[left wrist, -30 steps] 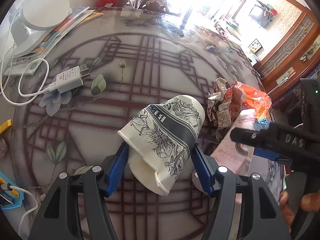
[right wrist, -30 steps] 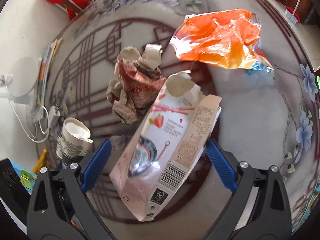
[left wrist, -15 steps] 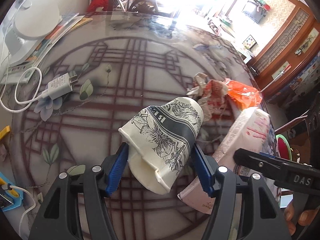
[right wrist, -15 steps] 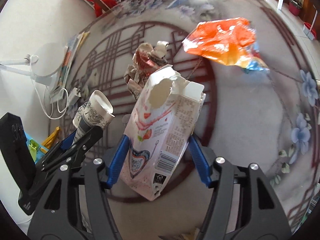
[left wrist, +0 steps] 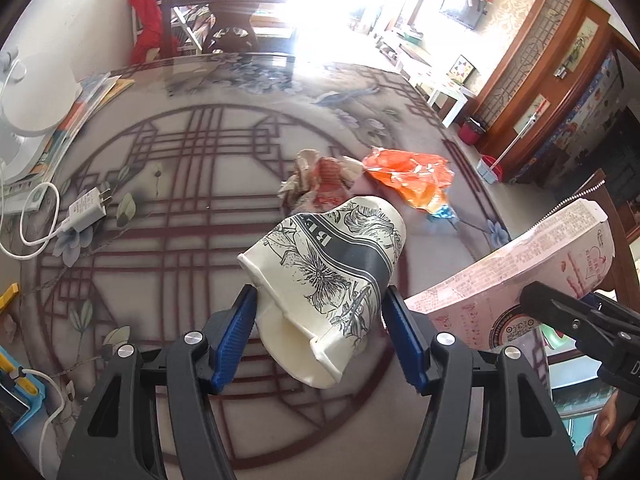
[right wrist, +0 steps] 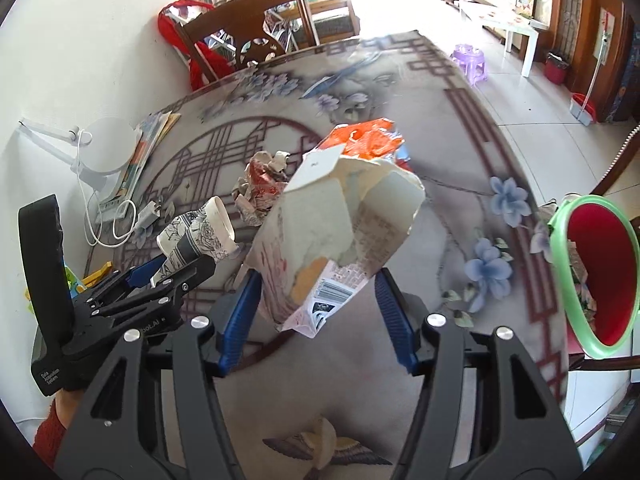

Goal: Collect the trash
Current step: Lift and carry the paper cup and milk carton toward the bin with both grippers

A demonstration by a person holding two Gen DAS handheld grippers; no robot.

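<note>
Right wrist view: the glass-topped table with its printed lattice-and-flower cloth fills the field, and I work above it. At its right edge stands the red waste bin with a green rim, some scraps already inside. I hold the torn pink-and-white drink carton clamped in my right gripper, lifted clear of the table and tilted, open end away from the camera. My left gripper pinches the crumpled white paper cup with black floral print, also raised off the surface. Lying on the table beyond both, near each other, are the orange plastic wrapper and the crumpled red-and-white paper wad. I judge the step in hand to be the carry: two pieces are gripped, none of the four visible yet dropped. The next move calls for swinging the carton rightward over the bin mouth before I spread the fingers, then bringing the cup across likewise; wrapper and wad remain for a second pass.
</note>
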